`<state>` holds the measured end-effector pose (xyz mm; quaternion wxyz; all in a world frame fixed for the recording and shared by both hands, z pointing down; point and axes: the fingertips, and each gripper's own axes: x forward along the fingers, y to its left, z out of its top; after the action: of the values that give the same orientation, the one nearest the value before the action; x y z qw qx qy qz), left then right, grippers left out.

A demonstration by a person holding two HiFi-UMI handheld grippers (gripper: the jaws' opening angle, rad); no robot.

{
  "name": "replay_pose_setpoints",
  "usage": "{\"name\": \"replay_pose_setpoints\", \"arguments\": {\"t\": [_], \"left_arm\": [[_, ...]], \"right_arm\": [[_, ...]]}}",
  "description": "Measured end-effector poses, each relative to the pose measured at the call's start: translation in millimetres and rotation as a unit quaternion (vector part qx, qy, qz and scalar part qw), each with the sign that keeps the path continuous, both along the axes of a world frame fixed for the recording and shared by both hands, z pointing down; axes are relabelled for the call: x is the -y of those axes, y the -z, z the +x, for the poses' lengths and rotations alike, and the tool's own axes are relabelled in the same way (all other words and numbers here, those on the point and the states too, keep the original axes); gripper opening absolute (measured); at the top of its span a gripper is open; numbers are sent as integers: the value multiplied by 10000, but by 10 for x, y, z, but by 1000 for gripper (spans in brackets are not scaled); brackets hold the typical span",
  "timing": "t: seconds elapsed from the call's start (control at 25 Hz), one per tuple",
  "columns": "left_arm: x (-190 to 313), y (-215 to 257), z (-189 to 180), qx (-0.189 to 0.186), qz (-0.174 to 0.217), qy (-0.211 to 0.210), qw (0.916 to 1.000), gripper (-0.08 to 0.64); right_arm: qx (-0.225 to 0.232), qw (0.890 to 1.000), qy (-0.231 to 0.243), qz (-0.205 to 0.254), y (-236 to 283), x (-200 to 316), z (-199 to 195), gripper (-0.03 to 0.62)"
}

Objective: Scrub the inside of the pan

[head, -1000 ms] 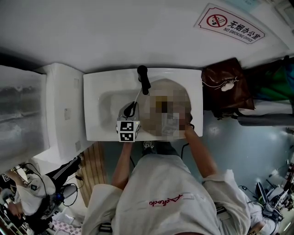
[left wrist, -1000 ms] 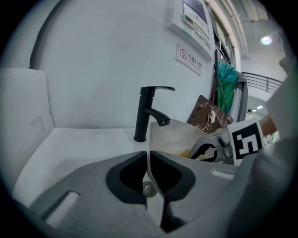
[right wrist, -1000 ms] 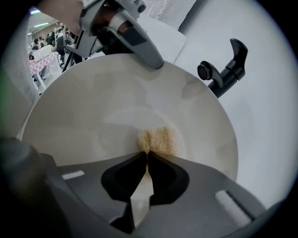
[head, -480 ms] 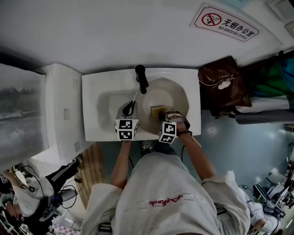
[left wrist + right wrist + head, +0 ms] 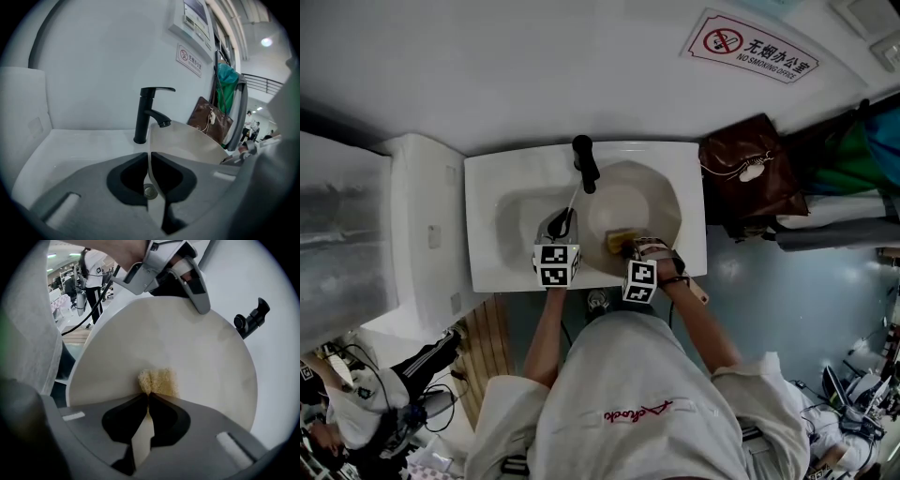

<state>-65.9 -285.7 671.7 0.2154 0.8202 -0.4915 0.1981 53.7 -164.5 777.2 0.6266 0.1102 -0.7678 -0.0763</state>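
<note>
A cream pan [image 5: 642, 199] stands tilted in the white sink [image 5: 492, 267], under the black faucet [image 5: 584, 161]. My left gripper [image 5: 565, 223] is shut on the pan's thin left rim; in the left gripper view the rim [image 5: 187, 140] runs straight between the jaws of that gripper [image 5: 149, 157]. My right gripper [image 5: 630, 248] is shut on a yellow sponge [image 5: 617, 242] and points steeply down into the pan. In the right gripper view the sponge [image 5: 159, 380] presses on the pan's inside [image 5: 187, 343] just beyond the right gripper [image 5: 148, 397], and the left gripper [image 5: 197, 298] clamps the far rim.
A brown bag [image 5: 750, 173] hangs right of the sink, with a no-smoking sign [image 5: 748, 47] on the wall above. A white cabinet [image 5: 422, 234] stands on the left. The sink drain [image 5: 150, 191] lies below the left jaws. A seated person [image 5: 356, 412] is at lower left.
My right gripper has slid the sponge across the pan's inside toward the near rim. The left gripper and the pan have stayed put.
</note>
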Motion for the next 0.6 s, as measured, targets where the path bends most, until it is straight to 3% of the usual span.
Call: {"name": "replay_pose_setpoints", "arguments": {"t": [0.28,0.6], "left_arm": [[-1,0,0,-6,-6,-12,10000,25],[-4,-1,1,-1,-14,-22,10000,25]], "right_arm": [[-11,9999,70,82,69,-42,-3,23],[74,9986,-181,500,326,465,80,23]]}}
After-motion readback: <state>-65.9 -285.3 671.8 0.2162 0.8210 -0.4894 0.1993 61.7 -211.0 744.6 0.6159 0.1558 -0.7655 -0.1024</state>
